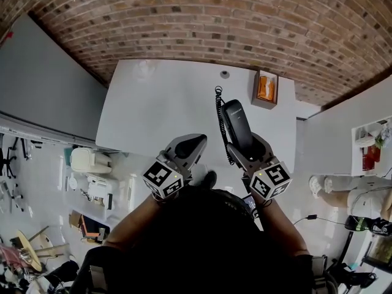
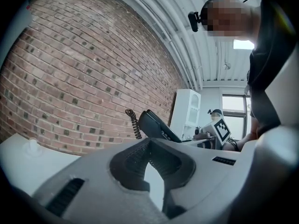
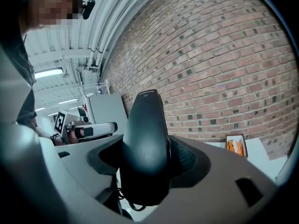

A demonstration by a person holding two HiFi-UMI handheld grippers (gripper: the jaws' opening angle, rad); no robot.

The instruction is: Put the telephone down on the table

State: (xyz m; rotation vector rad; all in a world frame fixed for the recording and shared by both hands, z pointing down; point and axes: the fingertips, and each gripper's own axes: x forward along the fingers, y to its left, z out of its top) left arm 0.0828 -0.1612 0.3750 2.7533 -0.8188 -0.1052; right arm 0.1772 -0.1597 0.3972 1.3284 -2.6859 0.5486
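Right tool [image 3: 147,158] grips telephone [image 1: 234,122], hiding its base; left tool [image 2: 149,146] closed, empty.

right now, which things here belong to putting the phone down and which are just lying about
Job: telephone, held in right gripper; coiled cord; white table.
Lying about: orange box at the table's far edge; left gripper, shut, empty.
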